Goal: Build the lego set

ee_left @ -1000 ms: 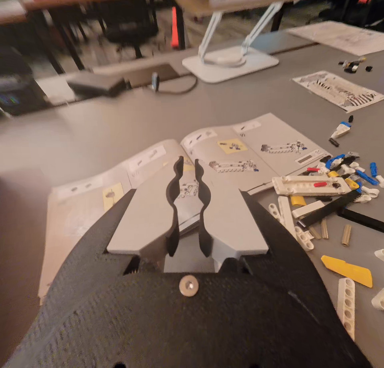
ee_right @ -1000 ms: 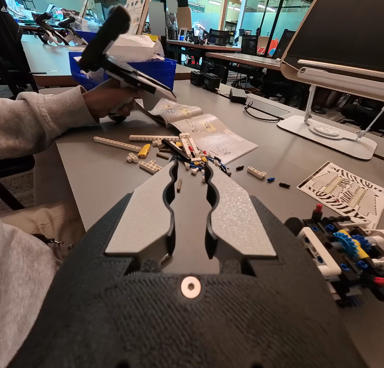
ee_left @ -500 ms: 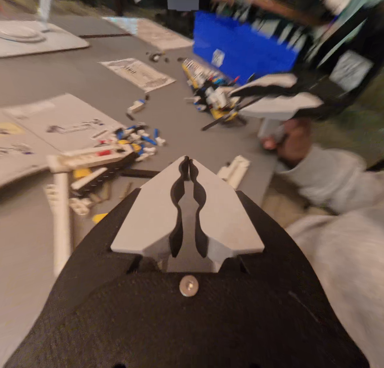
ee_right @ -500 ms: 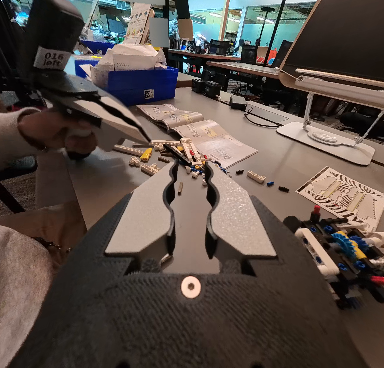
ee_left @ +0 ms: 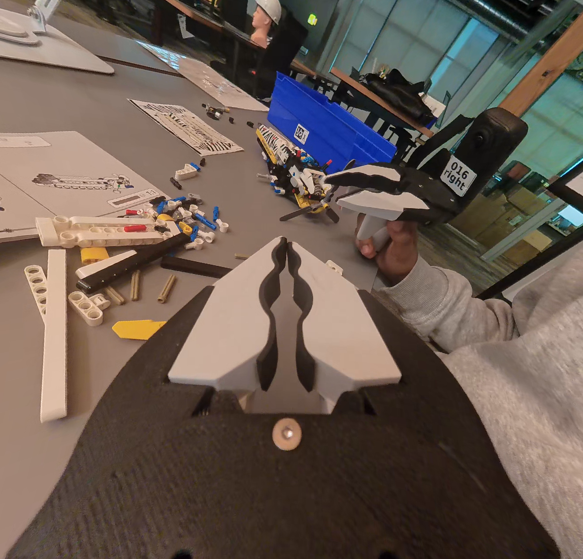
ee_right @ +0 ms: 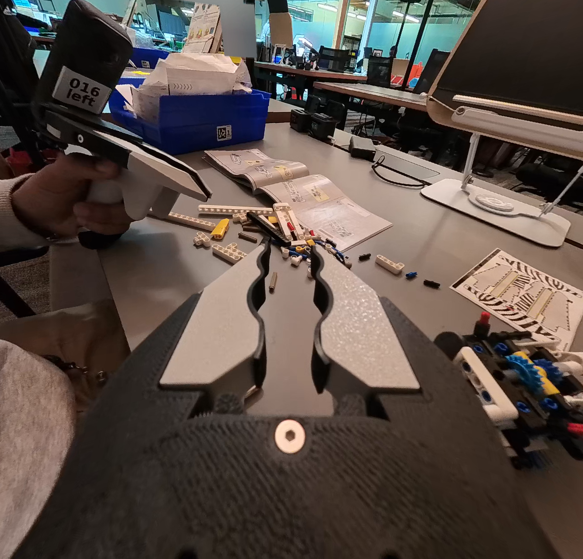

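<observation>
My left gripper (ee_left: 285, 241) is shut and empty, held above the table's near edge, right of the pile of loose lego pieces (ee_left: 176, 216). It also shows at the upper left of the right wrist view (ee_right: 205, 194). My right gripper (ee_right: 290, 247) is open and empty, pointing at the same pile (ee_right: 293, 238). In the left wrist view it (ee_left: 334, 191) hovers at the near end of the partly built black, white, yellow and blue model (ee_left: 293, 171). The model (ee_right: 520, 383) lies just right of the right gripper. The open instruction booklet (ee_right: 315, 197) lies behind the pile.
A long white beam (ee_left: 55, 332), a black beam (ee_left: 132, 266) and a yellow panel (ee_left: 135, 328) lie at the left. A striped sticker sheet (ee_right: 517, 294), a blue bin (ee_right: 195, 118) with paper and a white monitor stand base (ee_right: 504, 209) are on the grey table. The gap from one gripper's tips to the other's is roughly 10 cm.
My left gripper swung to the right, from over the booklet to facing the right gripper and the model, and its fingers closed. The right gripper barely moved.
</observation>
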A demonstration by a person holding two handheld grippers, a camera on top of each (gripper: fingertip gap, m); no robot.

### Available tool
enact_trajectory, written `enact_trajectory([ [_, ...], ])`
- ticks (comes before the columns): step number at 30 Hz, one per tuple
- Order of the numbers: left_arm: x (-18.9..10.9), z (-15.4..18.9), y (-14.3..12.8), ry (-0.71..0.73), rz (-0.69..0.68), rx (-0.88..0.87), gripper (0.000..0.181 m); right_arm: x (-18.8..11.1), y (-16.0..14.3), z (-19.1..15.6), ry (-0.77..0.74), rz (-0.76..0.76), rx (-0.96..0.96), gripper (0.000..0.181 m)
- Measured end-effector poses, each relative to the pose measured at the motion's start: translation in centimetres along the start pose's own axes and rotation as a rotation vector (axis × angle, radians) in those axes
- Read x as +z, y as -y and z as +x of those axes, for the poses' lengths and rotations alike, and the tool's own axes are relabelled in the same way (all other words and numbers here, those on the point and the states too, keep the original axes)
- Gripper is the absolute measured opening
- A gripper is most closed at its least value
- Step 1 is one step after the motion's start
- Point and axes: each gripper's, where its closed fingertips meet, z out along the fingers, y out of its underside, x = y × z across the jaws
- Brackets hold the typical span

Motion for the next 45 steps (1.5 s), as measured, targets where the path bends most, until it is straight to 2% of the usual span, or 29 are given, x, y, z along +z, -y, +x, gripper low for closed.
enact_trajectory([
  [11, -0.4, -1.4, 0.5, 0.07, 0.038, -0.051, 0.0, -0.1, 0.2, 0.1, 0.001, 0.013, 0.005, 0.025],
  [16, -1.4, -4.9, 1.1, 0.279, 0.075, -0.091, 0.0, -0.2, 0.2, 0.1, 0.0, 0.014, 0.006, 0.025],
  [19, -1.3, -6.2, 0.3, 0.373, -0.016, -0.067, 0.0, -0.2, 0.2, 0.1, -0.003, 0.018, 0.004, 0.025],
  [23, -0.3, -6.5, -2.4, 0.44, -0.246, 0.011, 0.0, -0.2, 0.2, 0.1, -0.002, 0.019, 0.004, 0.025],
  [26, 0.1, -6.6, -3.7, 0.481, -0.348, 0.081, 0.002, -0.2, 0.3, 0.1, -0.002, 0.023, 0.002, 0.024],
  [28, 0.3, -6.4, -4.3, 0.478, -0.395, 0.106, 0.019, -0.3, 0.3, 0.0, -0.003, 0.025, 0.0, 0.024],
  [30, 0.5, -6.2, -4.7, 0.46, -0.417, 0.112, 0.026, -0.3, 0.3, 0.0, -0.003, 0.027, -0.001, 0.024],
  [38, 1.0, -6.4, -5.1, 0.421, -0.457, 0.076, 0.027, -0.3, 0.4, 0.0, -0.004, 0.028, -0.005, 0.024],
  [45, 1.2, -5.5, -5.3, 0.384, -0.463, 0.087, 0.015, -0.3, 0.4, 0.0, -0.005, 0.029, -0.007, 0.024],
])
